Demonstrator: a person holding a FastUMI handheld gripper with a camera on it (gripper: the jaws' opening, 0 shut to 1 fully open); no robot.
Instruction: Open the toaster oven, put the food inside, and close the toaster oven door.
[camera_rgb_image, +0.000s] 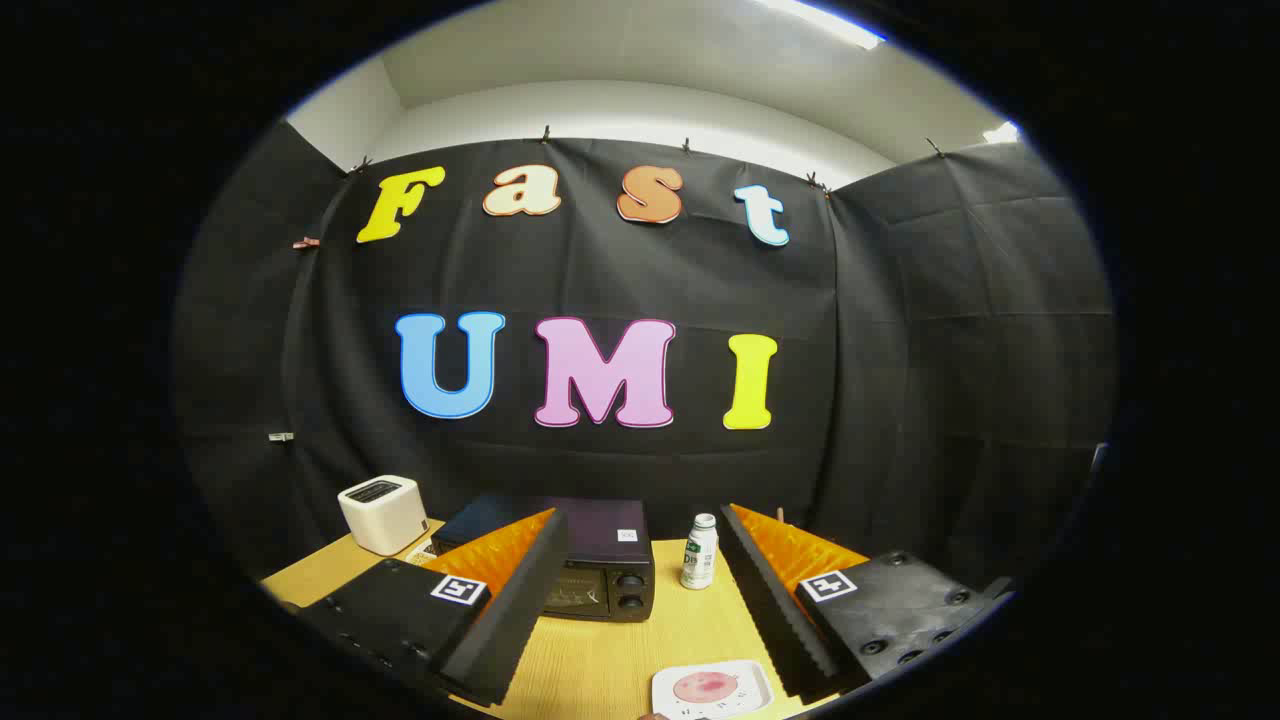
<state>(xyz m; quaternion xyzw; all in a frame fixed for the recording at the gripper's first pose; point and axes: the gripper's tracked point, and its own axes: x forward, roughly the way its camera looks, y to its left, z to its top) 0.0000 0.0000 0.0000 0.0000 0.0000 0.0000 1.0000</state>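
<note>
1. Hovering above the table (600, 660), the gripper (640, 610) has its fingers spread wide apart, gripping nothing.
2. Oven (600, 565) sits beyond the fingers, partly hidden behind the left one, door closed, two knobs (630, 590) on its right side.
3. Food (705, 687), a pinkish round piece, lies on a white plate (745, 690) on the table between the fingers, close to the right one, well apart from the oven.
4. Small bottle (700, 552) stands upright just right of the oven, between the fingertips.
5. White toaster (382, 512) sits left of the oven, near the cloth wall.
</note>
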